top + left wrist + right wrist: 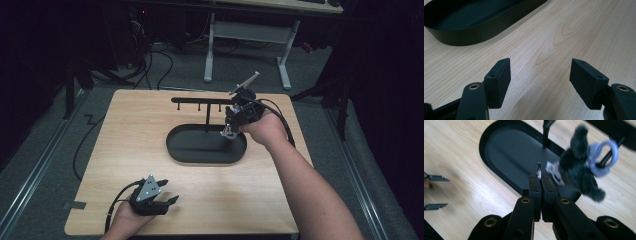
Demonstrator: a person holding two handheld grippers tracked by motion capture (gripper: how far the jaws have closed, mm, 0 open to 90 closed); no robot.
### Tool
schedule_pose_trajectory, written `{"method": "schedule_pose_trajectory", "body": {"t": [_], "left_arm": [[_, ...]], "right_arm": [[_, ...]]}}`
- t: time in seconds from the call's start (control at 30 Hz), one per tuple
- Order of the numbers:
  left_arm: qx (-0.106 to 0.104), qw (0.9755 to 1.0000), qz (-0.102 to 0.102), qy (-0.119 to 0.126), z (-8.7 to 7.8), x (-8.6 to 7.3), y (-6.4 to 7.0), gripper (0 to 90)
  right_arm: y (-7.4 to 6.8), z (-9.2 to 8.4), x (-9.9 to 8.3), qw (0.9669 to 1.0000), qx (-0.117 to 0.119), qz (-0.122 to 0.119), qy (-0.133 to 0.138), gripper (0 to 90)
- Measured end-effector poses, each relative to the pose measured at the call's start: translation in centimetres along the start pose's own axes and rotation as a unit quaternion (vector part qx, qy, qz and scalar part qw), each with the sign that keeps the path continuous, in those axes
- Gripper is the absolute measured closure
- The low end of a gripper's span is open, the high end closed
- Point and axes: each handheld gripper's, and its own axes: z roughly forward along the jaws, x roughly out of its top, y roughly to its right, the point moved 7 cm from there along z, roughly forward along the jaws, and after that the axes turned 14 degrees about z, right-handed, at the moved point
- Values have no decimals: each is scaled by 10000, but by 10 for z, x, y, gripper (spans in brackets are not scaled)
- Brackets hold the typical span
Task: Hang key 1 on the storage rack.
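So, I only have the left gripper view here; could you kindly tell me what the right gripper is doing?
Observer: The right gripper is shut on a metal key ring.
Operator: Thank you, does anything hang from that ring?
Observer: Yes, a small dark plush toy dangles beside the fingers.
Operator: And where is it over the table?
Observer: Above the black oval tray, near its hook stand.

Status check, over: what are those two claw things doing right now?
Right gripper shut on metal key ring, fuzzy dark plush keychain dangling over black oval tray. Left gripper open, empty, over wooden table. Nothing in the way.
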Motion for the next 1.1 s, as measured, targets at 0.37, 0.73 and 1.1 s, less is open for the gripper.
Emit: {"method": "schedule_pose_trajectory", "body": {"t": [0.37, 0.73, 1.1], "left_arm": [[17, 10000, -29, 9, -1, -1, -2, 341], [11, 10000, -58, 20, -1, -2, -3, 342], [4, 10000, -53, 13, -1, -2, -2, 343]], "right_arm": [[-10, 8, 26, 10000, -5, -37, 24, 892], [-6, 17, 37, 9999, 113, 48, 36, 892], [5, 19, 43, 9996, 240, 169, 59, 890]]}}
